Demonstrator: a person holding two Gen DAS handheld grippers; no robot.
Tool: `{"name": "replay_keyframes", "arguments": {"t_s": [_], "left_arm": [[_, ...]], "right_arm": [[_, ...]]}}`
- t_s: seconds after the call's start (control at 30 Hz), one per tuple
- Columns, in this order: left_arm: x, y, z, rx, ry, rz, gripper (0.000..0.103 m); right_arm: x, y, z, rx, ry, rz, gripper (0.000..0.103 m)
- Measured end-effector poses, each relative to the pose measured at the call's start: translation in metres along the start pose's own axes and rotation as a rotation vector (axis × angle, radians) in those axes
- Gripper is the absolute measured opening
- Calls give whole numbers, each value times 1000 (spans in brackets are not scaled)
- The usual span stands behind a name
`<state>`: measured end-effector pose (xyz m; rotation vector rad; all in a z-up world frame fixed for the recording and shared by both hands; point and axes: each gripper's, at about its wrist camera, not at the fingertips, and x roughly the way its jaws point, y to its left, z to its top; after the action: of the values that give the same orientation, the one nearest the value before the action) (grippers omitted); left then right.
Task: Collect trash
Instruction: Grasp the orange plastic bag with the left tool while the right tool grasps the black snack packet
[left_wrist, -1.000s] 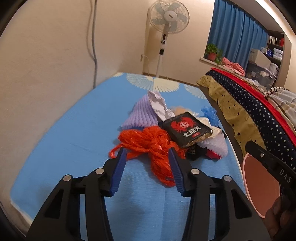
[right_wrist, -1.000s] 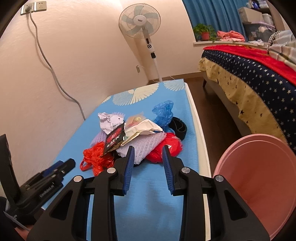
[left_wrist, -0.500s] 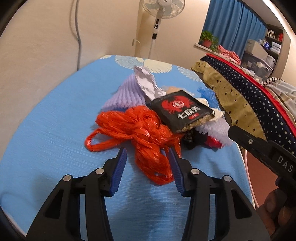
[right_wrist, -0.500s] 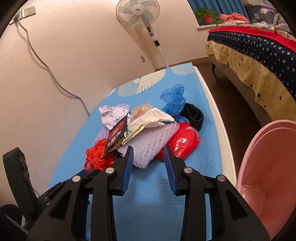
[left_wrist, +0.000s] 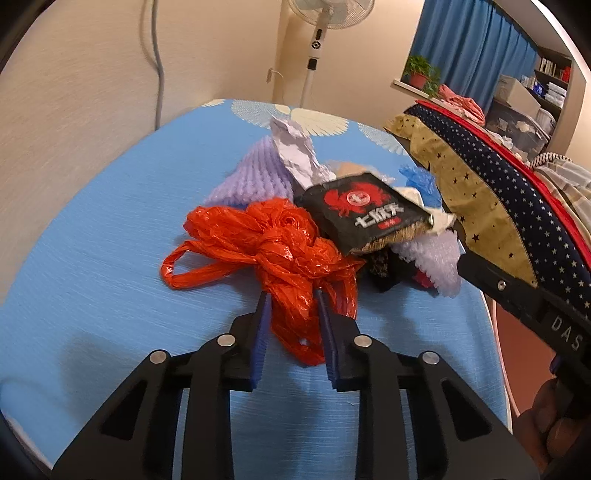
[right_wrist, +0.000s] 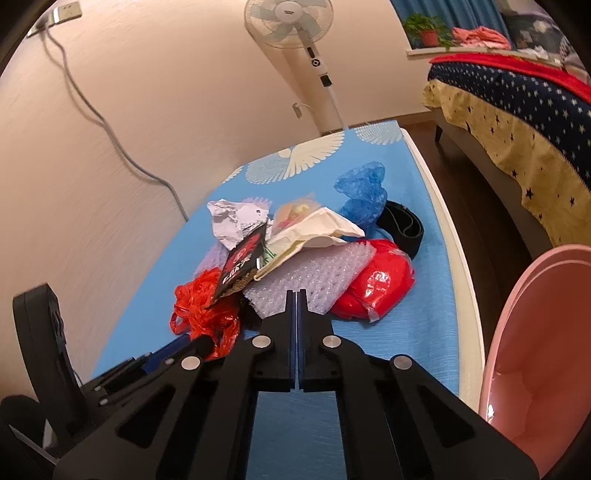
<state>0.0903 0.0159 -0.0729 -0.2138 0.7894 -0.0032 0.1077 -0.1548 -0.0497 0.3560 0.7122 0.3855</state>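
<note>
We note a crumpled orange plastic bag (left_wrist: 273, 254) with knotted handles. Left gripper (left_wrist: 292, 308), angled downward, is closing with the bag between its jaws. Right gripper (right_wrist: 296, 295) is fully together at the white foam netting (right_wrist: 314, 271); whether it pinches the netting, we cannot tell.

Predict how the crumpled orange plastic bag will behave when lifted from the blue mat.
The crumpled orange plastic bag, between the closing left gripper, looks thin and creased, so probably floppy and light. Its loose loop handle would likely dangle. The glossy film may slip.

"das" on the right tool (left_wrist: 535, 310) — chinese characters on the black packet (left_wrist: 364, 212).
</note>
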Motion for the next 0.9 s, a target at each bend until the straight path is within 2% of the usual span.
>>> {"name": "replay_keyframes", "arguments": {"t_s": [0.2,0.3,0.33,0.37,0.57,0.73,0.8,0.83,0.9], "left_arm": [[-15,3,4,-7,-32,25,19],[-26,9,5,-26,-48,41,19],[-28,11,5,-30,-49,42,19],[-31,12,4,-30,-51,44,19],[-36,14,4,-18,-60,61,18],[-38,13,3,-6,-68,65,18],[-41,14,5,-8,-72,65,18],[-41,14,5,-8,-74,65,18],[-43,15,6,-8,-79,67,18]], "right_arm": [[-6,6,-1,-25,4,-14,1],[-8,6,-4,-19,6,-38,17],[-8,5,-5,-12,4,-39,30],[-9,4,-6,-4,-3,-45,38],[-5,-6,-5,27,1,-60,38],[9,-12,-4,73,45,0,38],[12,-12,-5,76,50,15,30],[13,-10,-5,73,51,22,18],[14,-5,-5,49,59,36,11]]}}
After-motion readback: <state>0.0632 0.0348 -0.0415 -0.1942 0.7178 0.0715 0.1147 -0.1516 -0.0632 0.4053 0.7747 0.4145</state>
